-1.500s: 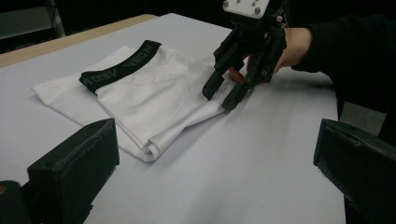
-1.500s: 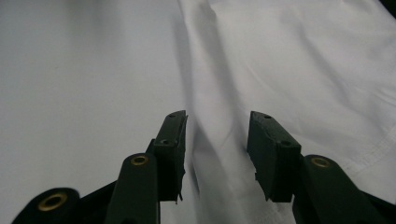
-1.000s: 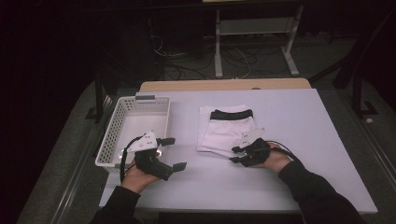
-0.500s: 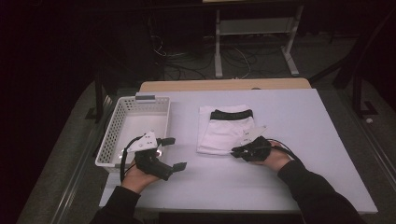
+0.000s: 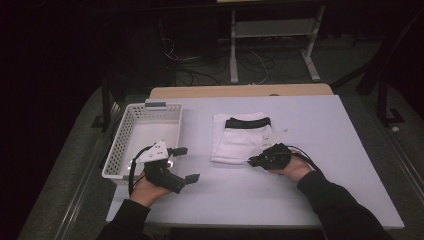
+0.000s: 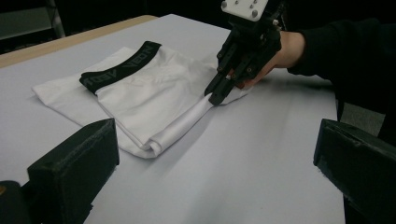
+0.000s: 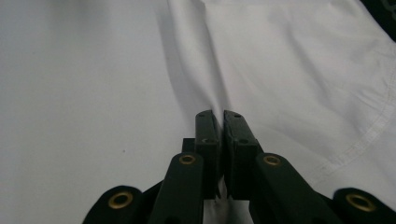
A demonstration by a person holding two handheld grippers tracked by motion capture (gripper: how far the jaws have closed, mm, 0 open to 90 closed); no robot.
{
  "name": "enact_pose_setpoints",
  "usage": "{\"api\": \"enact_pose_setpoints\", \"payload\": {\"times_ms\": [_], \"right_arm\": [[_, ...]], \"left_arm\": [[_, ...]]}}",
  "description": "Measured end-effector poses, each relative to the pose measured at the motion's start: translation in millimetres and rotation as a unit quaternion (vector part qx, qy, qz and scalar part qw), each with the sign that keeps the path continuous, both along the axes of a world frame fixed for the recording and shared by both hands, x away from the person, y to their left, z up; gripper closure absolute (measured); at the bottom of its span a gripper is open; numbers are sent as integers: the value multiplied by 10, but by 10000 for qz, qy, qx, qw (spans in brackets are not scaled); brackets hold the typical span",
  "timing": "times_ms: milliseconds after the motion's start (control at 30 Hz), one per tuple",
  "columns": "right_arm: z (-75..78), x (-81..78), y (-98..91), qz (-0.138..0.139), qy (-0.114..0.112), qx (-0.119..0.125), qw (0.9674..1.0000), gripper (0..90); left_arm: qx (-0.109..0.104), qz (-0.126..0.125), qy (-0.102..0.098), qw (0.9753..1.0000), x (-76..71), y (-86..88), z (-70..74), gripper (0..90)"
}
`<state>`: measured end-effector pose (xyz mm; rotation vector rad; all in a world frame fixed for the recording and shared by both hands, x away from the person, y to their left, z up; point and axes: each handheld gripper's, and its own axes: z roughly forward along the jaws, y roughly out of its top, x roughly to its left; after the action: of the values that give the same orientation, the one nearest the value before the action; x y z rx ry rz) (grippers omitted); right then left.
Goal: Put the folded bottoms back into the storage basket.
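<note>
- The high view is looking forward and down on your whole bench [image 5: 320,150] from above your side.
- Your left tongs [image 6: 210,154] camera is riding low, facing across the bench toward the folded white garment [image 6: 140,93] and your right tongs [image 6: 219,91].
- Your right tongs' camera is pressing close on that same garment.

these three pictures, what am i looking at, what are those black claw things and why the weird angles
A person sits at a white table, holding a hand-held two-jaw gripper in each hand. One camera looks down from above; the other two ride on the grippers. The left gripper is open near a white plastic basket. The right gripper is shut on the near edge of folded white underwear with a black waistband; its own camera shows the jaws pinching fabric.
</note>
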<state>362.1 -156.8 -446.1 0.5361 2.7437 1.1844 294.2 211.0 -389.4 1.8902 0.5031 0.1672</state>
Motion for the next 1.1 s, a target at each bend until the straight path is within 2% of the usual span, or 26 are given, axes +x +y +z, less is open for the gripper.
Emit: {"api": "enact_pose_setpoints", "payload": {"times_ms": [133, 400, 1100], "right_arm": [[43, 0, -27, -35, 42, 115, 9999, 844], [90, -35, -45, -9, 61, 139, 9999, 844], [165, -213, -47, 146, 84, 16, 9999, 843]], "left_arm": [[-3, -7, -5, 10000, 0, 2, 1, 0], [-22, 2, 3, 10000, -2, 0, 2, 0], [-15, 3, -16, 10000, -6, 1, 4, 0]]}}
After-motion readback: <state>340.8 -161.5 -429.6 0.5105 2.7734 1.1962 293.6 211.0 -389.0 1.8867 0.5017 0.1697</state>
